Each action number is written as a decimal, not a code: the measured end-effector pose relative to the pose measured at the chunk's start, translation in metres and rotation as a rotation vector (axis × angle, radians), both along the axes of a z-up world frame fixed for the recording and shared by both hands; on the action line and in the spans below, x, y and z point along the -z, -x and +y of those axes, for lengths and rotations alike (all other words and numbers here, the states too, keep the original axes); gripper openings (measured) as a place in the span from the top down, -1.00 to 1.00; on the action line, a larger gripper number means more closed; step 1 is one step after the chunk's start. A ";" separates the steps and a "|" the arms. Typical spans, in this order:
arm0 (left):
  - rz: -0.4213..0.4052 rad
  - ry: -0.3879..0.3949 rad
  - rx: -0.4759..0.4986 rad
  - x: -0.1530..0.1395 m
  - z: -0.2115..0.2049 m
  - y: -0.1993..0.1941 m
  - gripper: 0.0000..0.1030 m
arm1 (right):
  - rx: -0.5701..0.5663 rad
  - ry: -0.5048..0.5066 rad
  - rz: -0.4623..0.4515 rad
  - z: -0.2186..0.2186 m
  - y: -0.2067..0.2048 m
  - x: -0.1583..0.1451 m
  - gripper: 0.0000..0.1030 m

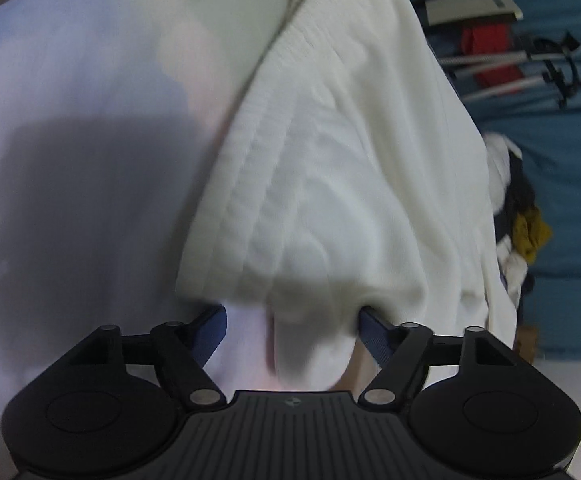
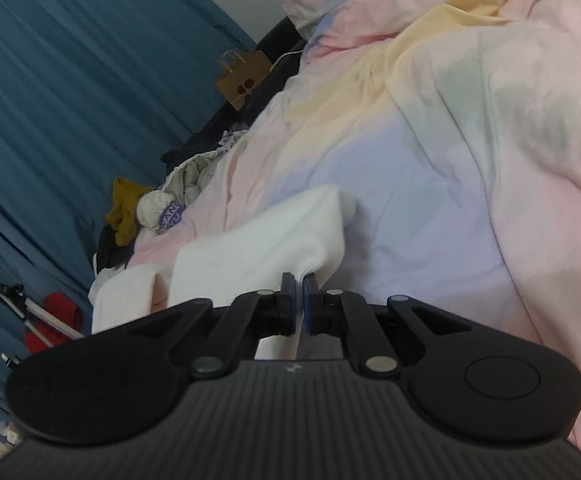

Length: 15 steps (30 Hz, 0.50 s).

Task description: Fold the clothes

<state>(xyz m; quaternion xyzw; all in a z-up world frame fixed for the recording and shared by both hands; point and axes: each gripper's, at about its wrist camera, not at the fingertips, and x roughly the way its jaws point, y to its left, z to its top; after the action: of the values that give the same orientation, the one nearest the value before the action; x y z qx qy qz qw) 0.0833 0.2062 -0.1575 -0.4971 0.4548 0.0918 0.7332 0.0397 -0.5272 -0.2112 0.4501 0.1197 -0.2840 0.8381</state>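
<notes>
A white knitted garment (image 1: 330, 160) with a ribbed hem lies on the pastel bedcover (image 1: 90, 100) and fills most of the left wrist view. My left gripper (image 1: 294, 326) is open, its blue pads (image 1: 212, 326) wide apart, and a fold of the garment droops between them over their tips. In the right wrist view the same white garment (image 2: 258, 248) stretches leftward from my right gripper (image 2: 300, 290), which is shut on its edge, lifting that edge slightly off the bedcover (image 2: 430, 200).
A rumpled pink, yellow and lilac duvet (image 2: 490, 80) covers the bed. A heap of other clothes (image 2: 158, 204) lies at the bed's edge. Beyond it are a blue curtain (image 2: 70, 100), a tripod (image 2: 30, 312), something red (image 2: 56, 320) and a brown paper bag (image 2: 242, 76).
</notes>
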 end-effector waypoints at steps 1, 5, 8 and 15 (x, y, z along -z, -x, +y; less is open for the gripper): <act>-0.001 -0.013 -0.002 0.000 -0.002 -0.002 -0.19 | -0.006 -0.005 0.011 -0.001 -0.003 0.004 0.87; -0.038 -0.068 0.001 -0.007 -0.011 -0.002 0.56 | -0.015 -0.021 0.046 -0.005 -0.011 0.017 0.83; -0.091 -0.130 0.001 -0.029 -0.012 0.010 0.66 | -0.021 -0.006 0.069 -0.005 -0.015 0.020 0.83; -0.248 -0.169 -0.012 -0.090 0.009 0.054 0.71 | -0.019 -0.077 -0.023 -0.011 -0.006 0.022 0.83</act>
<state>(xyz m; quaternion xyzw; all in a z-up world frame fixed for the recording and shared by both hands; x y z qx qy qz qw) 0.0295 0.2154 -0.0672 -0.4440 0.3485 0.0722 0.8223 0.0452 -0.5379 -0.2337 0.4840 0.1252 -0.2662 0.8242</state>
